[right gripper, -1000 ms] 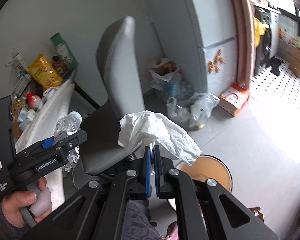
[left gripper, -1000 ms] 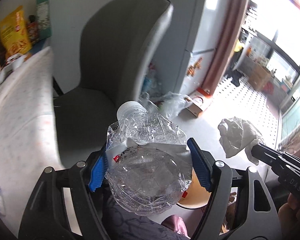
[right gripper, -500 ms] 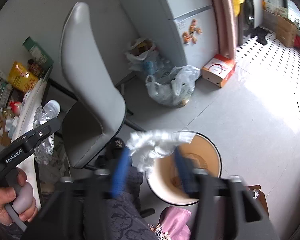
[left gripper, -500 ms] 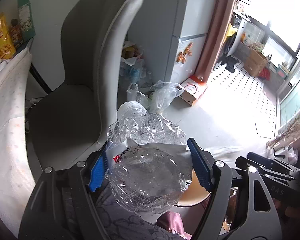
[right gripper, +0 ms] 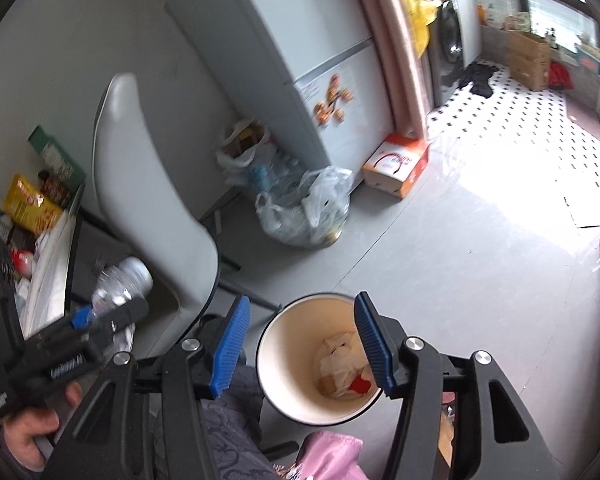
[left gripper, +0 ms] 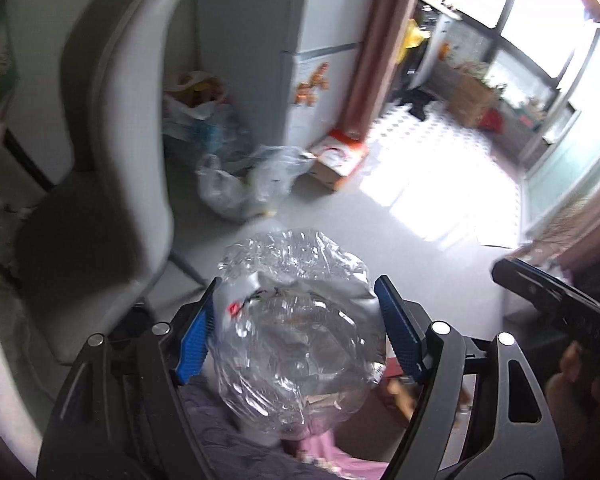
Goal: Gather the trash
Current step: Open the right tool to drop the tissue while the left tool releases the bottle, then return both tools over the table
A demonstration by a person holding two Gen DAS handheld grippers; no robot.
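Note:
A crushed clear plastic bottle (left gripper: 296,332) sits between the blue pads of my left gripper (left gripper: 298,280). The jaws are opening, but both pads still touch the bottle's sides. From the right wrist view the bottle (right gripper: 120,280) pokes out of the left gripper (right gripper: 100,320), left of the bin. My right gripper (right gripper: 300,300) is open and holds nothing, directly above a round cream bin (right gripper: 276,360). A crumpled white tissue (right gripper: 340,356) lies inside the bin on other scraps. The right gripper's black finger (left gripper: 540,292) shows at the right edge of the left wrist view.
A grey chair (right gripper: 148,184) stands left of the bin, beside a table edge with snack packets (right gripper: 28,204). Plastic bags of rubbish (right gripper: 308,212) and an orange-white box (right gripper: 396,164) sit by the fridge (right gripper: 300,60). Open grey floor lies to the right. A person's patterned clothing (right gripper: 228,440) is below.
The right gripper opened and the white tissue it held dropped into the bin. Both grippers swung away from the chair towards the bin. The bottle stays between the left pads.

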